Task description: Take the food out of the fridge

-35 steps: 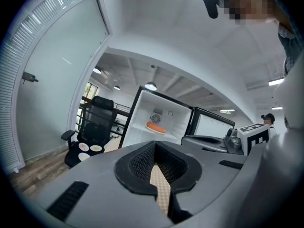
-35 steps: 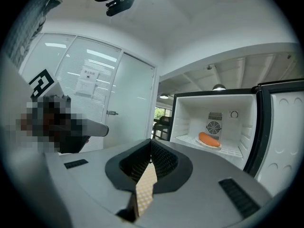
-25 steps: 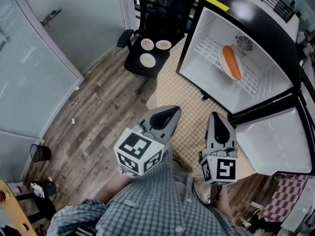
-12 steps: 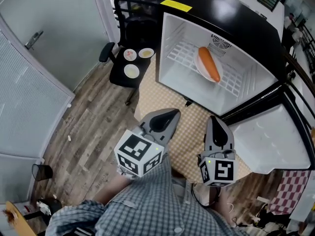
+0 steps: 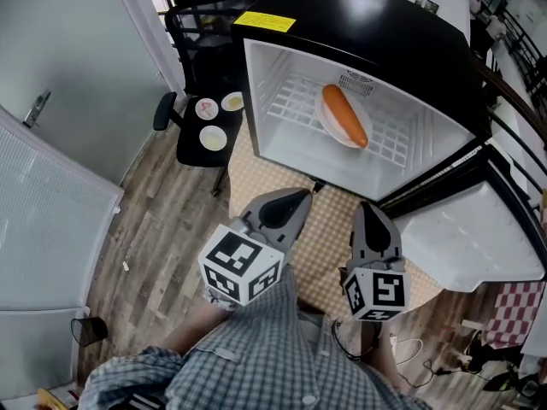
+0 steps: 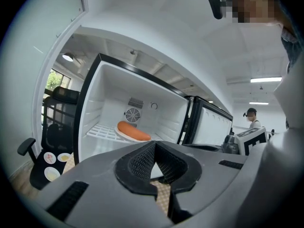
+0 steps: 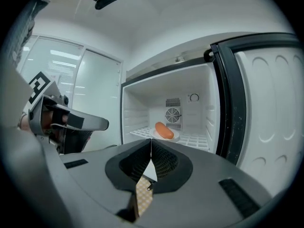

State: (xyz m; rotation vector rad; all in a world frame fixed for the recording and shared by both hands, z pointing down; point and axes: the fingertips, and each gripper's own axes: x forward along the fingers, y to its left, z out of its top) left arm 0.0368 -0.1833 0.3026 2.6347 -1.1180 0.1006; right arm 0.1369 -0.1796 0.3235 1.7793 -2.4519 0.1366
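Grippers first, nearest to me. Left gripper (image 5: 289, 202) has its jaws pressed together with nothing between them; its own view shows only the checked cloth (image 5: 329, 229) through the gap below the tips. Right gripper (image 5: 373, 216) is the same, closed and empty. Both point roughly level towards the open fridge (image 5: 359, 24), side by side and well apart from it.

Beyond them the cloth-covered worktop carries the fridge. Its door (image 5: 479, 237) is swung out on my right, just beside the right gripper's line of approach.

Food: one sausage (image 5: 344, 115) on a white plate (image 5: 325, 120), set on the wire shelf (image 5: 291, 101) towards the back, near the fan grille. It lies ahead of and between the two grippers — by my reading slightly closer to the right one.

Long axis: from the left gripper view it lies nearly broadside; from the right gripper view it runs slantwise and foreshortened. I judge a grip across its width comes easier from the left — jaws must open first.
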